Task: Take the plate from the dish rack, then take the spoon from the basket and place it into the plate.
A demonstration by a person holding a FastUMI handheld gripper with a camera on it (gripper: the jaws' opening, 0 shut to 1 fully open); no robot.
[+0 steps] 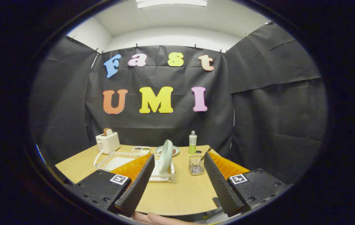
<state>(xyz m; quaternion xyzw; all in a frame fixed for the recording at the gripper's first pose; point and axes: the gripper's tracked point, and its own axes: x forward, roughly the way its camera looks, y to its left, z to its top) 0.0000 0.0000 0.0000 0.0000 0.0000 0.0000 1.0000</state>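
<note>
The gripper (177, 181) is held wide open with nothing caught, so the pale plate (166, 156), kept upright on edge by the dish rack (165, 176), is framed just ahead. The spoon (206, 153) is propped in the basket (196, 165) beside it, handle up for grabbing.

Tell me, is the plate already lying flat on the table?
No, the plate stands upright on edge in the white dish rack, ahead of the open hand-held gripper, which holds nothing.
</note>
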